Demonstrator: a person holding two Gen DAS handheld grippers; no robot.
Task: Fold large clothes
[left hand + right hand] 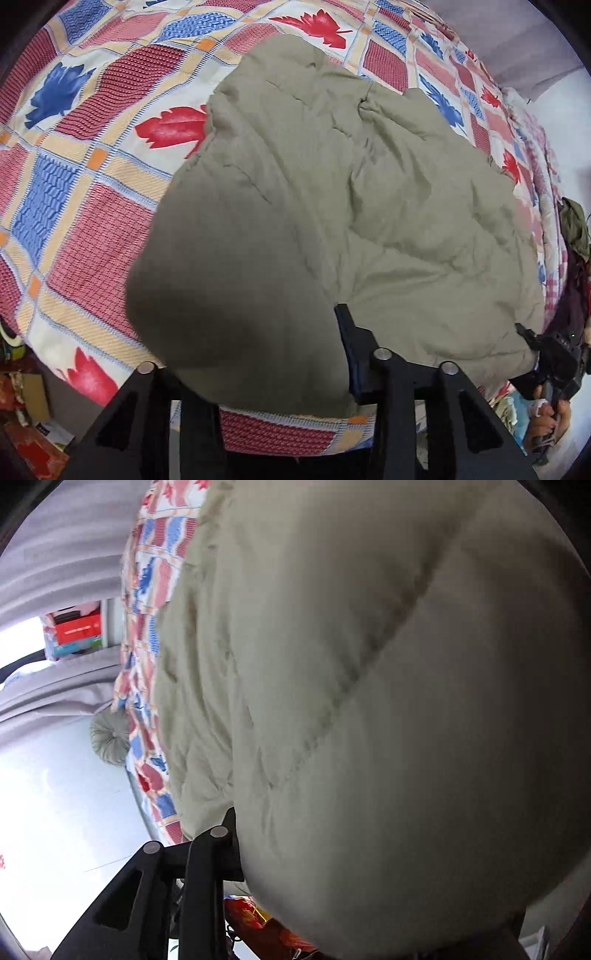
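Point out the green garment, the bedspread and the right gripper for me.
green garment (332, 206): left wrist view, its creased middle.
bedspread (92, 229): left wrist view, a red square.
right gripper (526, 338): left wrist view, its fingertips.

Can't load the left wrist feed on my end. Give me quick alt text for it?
A large olive-green padded garment lies spread over a bed with a red, blue and cream patchwork cover, its near edge draped over the left gripper, hiding one finger. At the right edge, a hand holds the right gripper at the garment's corner.
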